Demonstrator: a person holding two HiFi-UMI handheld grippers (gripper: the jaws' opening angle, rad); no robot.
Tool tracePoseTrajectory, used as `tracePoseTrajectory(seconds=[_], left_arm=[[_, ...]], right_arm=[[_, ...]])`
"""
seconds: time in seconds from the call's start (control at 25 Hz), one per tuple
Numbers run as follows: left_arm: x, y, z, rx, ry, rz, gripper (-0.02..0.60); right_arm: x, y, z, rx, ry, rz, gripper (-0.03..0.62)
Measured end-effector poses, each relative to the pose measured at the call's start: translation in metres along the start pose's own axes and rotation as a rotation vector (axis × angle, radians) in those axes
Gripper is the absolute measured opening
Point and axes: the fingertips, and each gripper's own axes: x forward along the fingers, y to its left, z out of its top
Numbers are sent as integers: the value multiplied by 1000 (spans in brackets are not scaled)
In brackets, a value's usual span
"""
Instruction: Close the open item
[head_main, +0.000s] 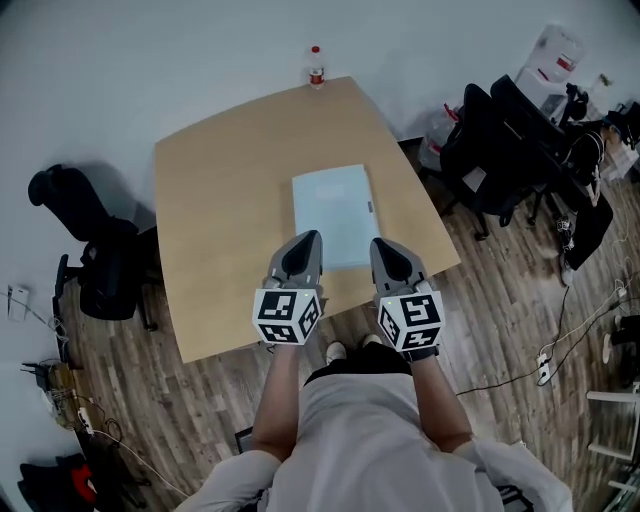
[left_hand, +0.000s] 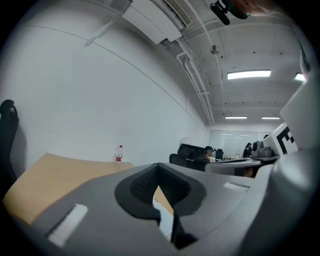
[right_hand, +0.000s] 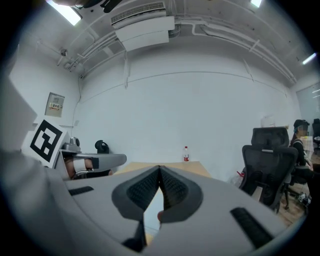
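Observation:
A pale blue flat rectangular item (head_main: 333, 212) lies on the wooden table (head_main: 220, 200), its lid down flat, with a small dark mark on its right edge. My left gripper (head_main: 305, 240) hovers over its near left corner and my right gripper (head_main: 383, 245) over its near right corner. Both are shut, with nothing between the jaws. In the left gripper view the gripper (left_hand: 159, 167) has its pads meeting at the tip, and a sliver of the pale item (left_hand: 163, 216) shows below. The right gripper view shows that gripper (right_hand: 160, 168) the same way, over the pale item (right_hand: 152, 209).
A water bottle (head_main: 316, 67) with a red label stands at the table's far edge. A black office chair (head_main: 95, 250) is left of the table, and more black chairs (head_main: 500, 150) and clutter are to the right. Cables lie on the wooden floor (head_main: 520, 300).

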Motion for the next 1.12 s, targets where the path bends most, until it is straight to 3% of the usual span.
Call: tracePoseTrajectory(seconds=[0.52, 0.64, 0.72, 0.92, 1.12], left_arm=[[73, 0, -6, 122, 34, -28, 8], [93, 6, -7, 107, 44, -34, 8], [107, 12, -15, 110, 83, -28, 8], [144, 18, -51, 233, 246, -27, 8], [164, 25, -68, 192, 300, -47, 8]], right_arm=[[57, -58, -35, 103, 66, 10, 11], [75, -71, -46, 112, 111, 19, 11], [85, -78, -55, 115, 137, 26, 11], [102, -99, -75, 143, 191, 23, 11], [119, -108, -93, 147, 247, 27, 11]])
